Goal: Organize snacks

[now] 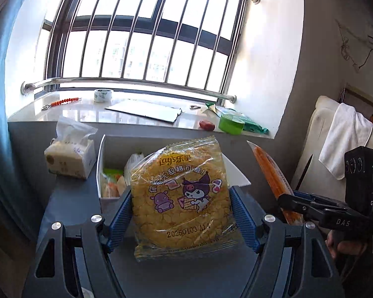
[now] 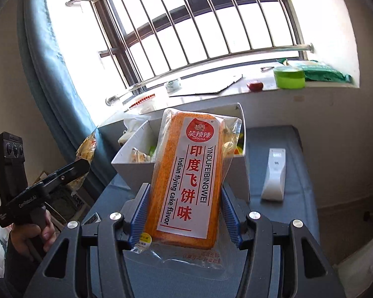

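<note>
My left gripper (image 1: 181,198) is shut on a yellow Lay's chip packet (image 1: 184,196) with a purple cartoon print, held upright above the table in front of a white box (image 1: 100,164) that has snacks in it. My right gripper (image 2: 184,198) is shut on an orange flying-cake snack pack (image 2: 186,186) with a white label, held up before the same white box (image 2: 236,173). The right gripper with its orange pack (image 1: 273,173) shows at the right in the left wrist view. The left gripper (image 2: 69,173) shows at the left in the right wrist view.
A tissue pack (image 1: 69,156) stands left of the box on the grey table (image 1: 69,198). A white remote (image 2: 273,173) lies on the table to the right. The windowsill (image 1: 87,114) holds a tape roll (image 1: 103,95), a green cup (image 1: 231,123) and a flat card. A white chair with a towel (image 1: 345,136) is at the right.
</note>
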`<action>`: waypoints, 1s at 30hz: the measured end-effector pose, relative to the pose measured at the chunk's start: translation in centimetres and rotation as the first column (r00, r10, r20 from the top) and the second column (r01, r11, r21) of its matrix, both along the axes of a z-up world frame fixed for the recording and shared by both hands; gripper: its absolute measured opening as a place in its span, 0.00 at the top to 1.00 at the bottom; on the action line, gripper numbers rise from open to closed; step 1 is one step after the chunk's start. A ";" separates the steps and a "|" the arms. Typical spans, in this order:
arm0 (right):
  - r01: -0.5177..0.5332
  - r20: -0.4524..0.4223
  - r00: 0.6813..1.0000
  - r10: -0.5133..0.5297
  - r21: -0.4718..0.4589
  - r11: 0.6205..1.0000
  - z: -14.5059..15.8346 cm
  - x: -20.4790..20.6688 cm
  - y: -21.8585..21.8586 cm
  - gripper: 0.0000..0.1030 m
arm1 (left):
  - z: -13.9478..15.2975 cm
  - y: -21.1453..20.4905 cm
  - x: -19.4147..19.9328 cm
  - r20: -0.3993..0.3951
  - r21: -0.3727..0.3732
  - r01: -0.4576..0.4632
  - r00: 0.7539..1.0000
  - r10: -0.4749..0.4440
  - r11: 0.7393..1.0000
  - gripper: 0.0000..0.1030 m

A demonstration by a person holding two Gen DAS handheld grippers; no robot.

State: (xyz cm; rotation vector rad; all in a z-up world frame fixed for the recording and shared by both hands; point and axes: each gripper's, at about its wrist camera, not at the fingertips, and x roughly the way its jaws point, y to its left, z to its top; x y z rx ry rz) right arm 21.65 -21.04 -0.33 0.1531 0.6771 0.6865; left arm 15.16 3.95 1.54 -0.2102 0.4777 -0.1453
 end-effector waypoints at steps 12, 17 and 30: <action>0.016 -0.019 1.000 -0.017 -0.050 0.999 1.6 13.8 5.8 0.41 | 0.6 1.9 13.6 -0.085 0.053 -0.058 0.994 0.062 0.997 0.23; 0.014 -0.089 0.996 -0.019 -0.059 0.998 0.0 16.5 6.4 0.05 | -1.3 2.6 14.6 -0.144 0.058 -0.082 0.986 0.090 0.995 0.00; 0.065 -0.011 0.998 -0.068 -0.142 0.988 0.3 14.3 5.7 0.00 | 0.2 2.2 11.1 -0.046 0.094 -0.120 0.991 0.125 0.988 0.00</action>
